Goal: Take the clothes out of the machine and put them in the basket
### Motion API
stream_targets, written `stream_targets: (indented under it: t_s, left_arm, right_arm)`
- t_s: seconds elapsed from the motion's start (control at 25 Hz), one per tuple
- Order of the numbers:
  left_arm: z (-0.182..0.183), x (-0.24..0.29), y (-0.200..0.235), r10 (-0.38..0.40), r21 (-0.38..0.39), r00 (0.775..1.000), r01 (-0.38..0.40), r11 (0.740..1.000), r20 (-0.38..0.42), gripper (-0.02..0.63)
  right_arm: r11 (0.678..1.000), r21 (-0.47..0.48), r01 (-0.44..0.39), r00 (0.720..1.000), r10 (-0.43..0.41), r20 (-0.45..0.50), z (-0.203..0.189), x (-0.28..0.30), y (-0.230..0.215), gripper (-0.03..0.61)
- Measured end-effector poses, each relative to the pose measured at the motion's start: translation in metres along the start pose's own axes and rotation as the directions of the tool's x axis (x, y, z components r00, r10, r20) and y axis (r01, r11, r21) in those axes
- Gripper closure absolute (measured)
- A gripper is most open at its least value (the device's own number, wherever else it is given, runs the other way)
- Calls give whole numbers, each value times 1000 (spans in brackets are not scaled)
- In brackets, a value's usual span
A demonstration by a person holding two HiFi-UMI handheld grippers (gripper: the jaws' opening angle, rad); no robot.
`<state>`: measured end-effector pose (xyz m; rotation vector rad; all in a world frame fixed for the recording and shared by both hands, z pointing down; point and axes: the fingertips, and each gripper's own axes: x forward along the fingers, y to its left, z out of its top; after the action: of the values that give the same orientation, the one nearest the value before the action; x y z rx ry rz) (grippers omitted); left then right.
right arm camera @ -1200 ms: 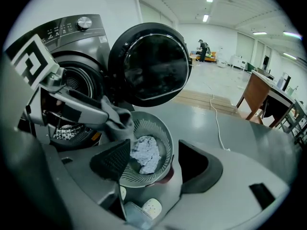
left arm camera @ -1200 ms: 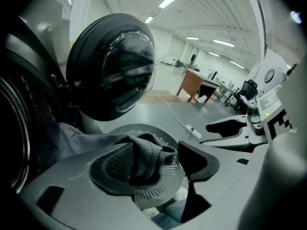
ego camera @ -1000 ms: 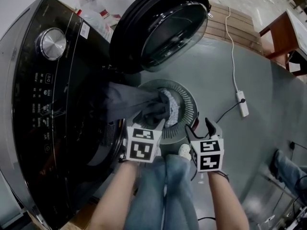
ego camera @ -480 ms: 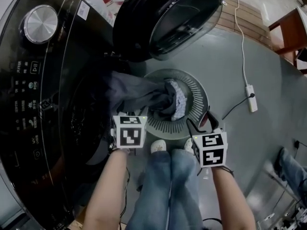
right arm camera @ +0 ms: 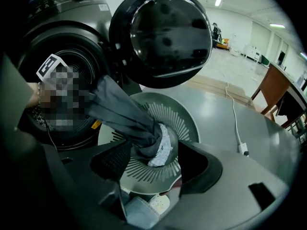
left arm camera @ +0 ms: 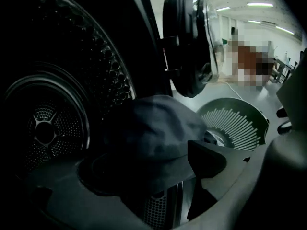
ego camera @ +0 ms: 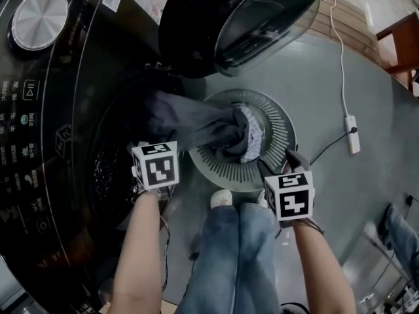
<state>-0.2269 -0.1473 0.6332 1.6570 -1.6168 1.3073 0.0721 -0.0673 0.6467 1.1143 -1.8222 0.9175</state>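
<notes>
While left claw [left arm camera: 148, 169] sits at drum mouth, jaws have just been opening, now apart, dark garment [ego camera: 190, 126] lying loose between them, not pinched. Right claw [right arm camera: 151, 153] jaws apart, empty, hovering over near rim of basket [ego camera: 278, 120]. Garment stretched from washing machine [ego camera: 52, 110] opening across basket's left rim into centre, bunched against pale patterned cloth [ego camera: 252, 135]. Basket on floor [ego camera: 340, 64] beside machine, under swung-open door [ego camera: 242, 12]. White shoe [ego camera: 221, 198] at basket's near edge. Power strip [ego camera: 352, 134] on floor, right of basket, apart.
</notes>
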Motion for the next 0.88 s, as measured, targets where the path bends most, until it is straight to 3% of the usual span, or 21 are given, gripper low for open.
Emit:
stream_targets:
  t_s: [0.16, 0.32, 0.48, 0.72, 0.8, 0.88]
  left_arm:
    - [-5, 20, 19, -14, -94, 999, 10, 995, -38, 117]
    - [-9, 45, 32, -34, -150, 995, 20, 989, -92, 75]
    - [-9, 69, 34, -51, -91, 991, 40, 995, -124, 75]
    - [-8, 89, 10, -183, -86, 967, 170, 982, -178, 86]
    - [-8, 89, 2, -197, -82, 962, 184, 979, -190, 176]
    - [-8, 87, -1, -187, -69, 965, 177, 982, -186, 205]
  right_arm:
    - [1000, 9, -18, 996, 19, -83, -10, 15, 6, 295]
    - [999, -8, -34, 994, 34, -101, -13, 25, 13, 305]
    - [999, -27, -47, 992, 43, -115, -20, 32, 19, 312]
    - [998, -44, -43, 994, 38, -104, -26, 38, 16, 338]
    - [999, -42, -33, 995, 29, -96, -24, 38, 14, 345]
    - [999, -36, -28, 996, 25, -87, -21, 37, 13, 351]
